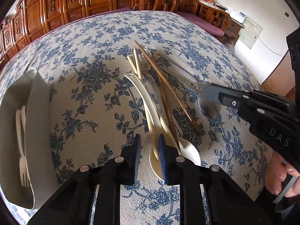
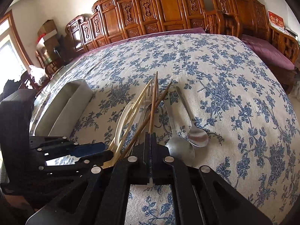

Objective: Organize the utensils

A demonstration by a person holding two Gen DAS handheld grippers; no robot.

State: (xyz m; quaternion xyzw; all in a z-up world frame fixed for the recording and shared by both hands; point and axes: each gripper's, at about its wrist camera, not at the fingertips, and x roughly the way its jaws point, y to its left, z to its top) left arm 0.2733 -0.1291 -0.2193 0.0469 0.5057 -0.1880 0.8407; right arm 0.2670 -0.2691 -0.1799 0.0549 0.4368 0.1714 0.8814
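Observation:
A pile of utensils lies mid-table: cream plastic spoons (image 1: 176, 155), cream chopsticks (image 1: 136, 63), brown chopsticks (image 1: 168, 93) and metal spoons (image 2: 196, 138). My left gripper (image 1: 149, 150) stands low at the near end of the pile, its jaws a narrow gap apart with tablecloth showing between them. Its blue-padded finger (image 1: 162, 157) rests against a cream handle and hides part of a cream spoon bowl. My right gripper (image 2: 151, 136) is shut, its tip (image 1: 206, 91) over the neck of a metal spoon (image 1: 208, 108). I see nothing held in it.
A grey divided tray (image 1: 37, 103) stands at the left with two cream forks (image 1: 21, 131) in one compartment. A blue-flowered cloth (image 2: 225, 93) covers the table. Carved wooden chairs (image 2: 168, 9) line the far edge. A hand (image 1: 281, 178) holds the right gripper's grip.

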